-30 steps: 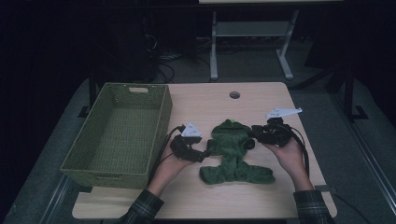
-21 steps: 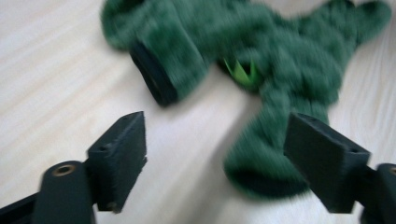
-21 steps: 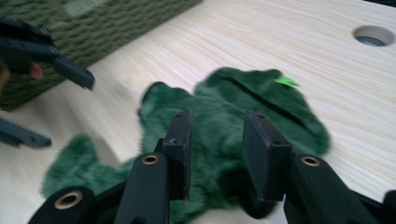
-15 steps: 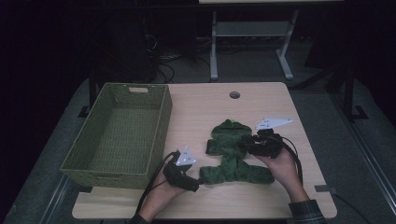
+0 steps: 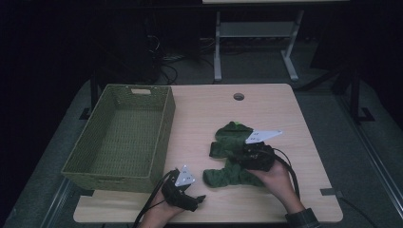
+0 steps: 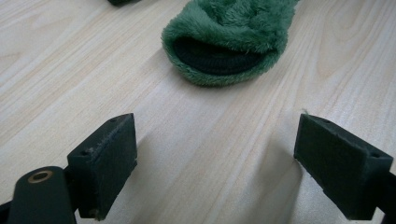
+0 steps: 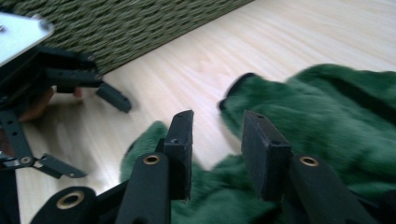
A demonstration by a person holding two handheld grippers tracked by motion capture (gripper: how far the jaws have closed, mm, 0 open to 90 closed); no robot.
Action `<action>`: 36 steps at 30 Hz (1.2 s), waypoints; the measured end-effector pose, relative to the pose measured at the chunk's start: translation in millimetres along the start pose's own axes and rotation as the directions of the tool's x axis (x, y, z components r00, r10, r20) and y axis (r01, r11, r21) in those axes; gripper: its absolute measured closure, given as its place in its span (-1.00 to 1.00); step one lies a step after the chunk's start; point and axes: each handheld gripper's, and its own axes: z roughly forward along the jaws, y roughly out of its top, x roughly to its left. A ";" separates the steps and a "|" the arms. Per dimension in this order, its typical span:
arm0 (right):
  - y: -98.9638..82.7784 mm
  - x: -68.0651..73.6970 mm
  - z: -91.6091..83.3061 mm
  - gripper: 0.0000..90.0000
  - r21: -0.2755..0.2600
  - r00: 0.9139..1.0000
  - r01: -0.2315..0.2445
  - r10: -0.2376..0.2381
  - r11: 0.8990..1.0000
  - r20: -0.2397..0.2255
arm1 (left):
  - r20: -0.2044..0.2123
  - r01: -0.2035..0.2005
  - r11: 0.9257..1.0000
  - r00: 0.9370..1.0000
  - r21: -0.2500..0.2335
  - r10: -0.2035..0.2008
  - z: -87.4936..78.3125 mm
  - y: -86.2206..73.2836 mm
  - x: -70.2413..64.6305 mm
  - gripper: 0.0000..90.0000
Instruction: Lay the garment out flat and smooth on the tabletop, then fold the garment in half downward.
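Left gripper [image 5: 198, 198]: sat at the near edge of the table [image 5: 199, 114], towards its near left corner, low over the wood. Its jaws had just been opening and stood wide apart, with bare table between the pads and nothing held.
Green fleece garment [image 5: 231, 154]: lay flat on the table right of the middle, closer to the near edge than the far one. One cuffed limb [image 6: 224, 39] with a dark lining pointed at the left gripper, a short way ahead of its jaws and not touching them.
Right gripper [image 5: 240, 159]: rested over the near part of the garment, its hand [image 5: 274, 178] coming in from the near right. The jaws stood narrow with a gap between the pads, just above the fleece; I could not tell whether they pinched any of it.
Grey plate [image 5: 262, 136]: stuck out from the top of the right gripper, over the garment's far right side.
Woven basket [image 5: 154, 152]: stood along the left edge of the table, just beyond the left gripper and apart from the garment.
Cable hole [image 5: 238, 97]: near the far edge, about the middle.
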 end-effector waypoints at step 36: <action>-29.3 71.0 82.8 0.77 0.179 0.981 0.191 -0.191 0.965 -0.013 | 0.032 -0.042 0.999 0.999 -0.019 0.043 -0.2 -3.4 5.4 -0.71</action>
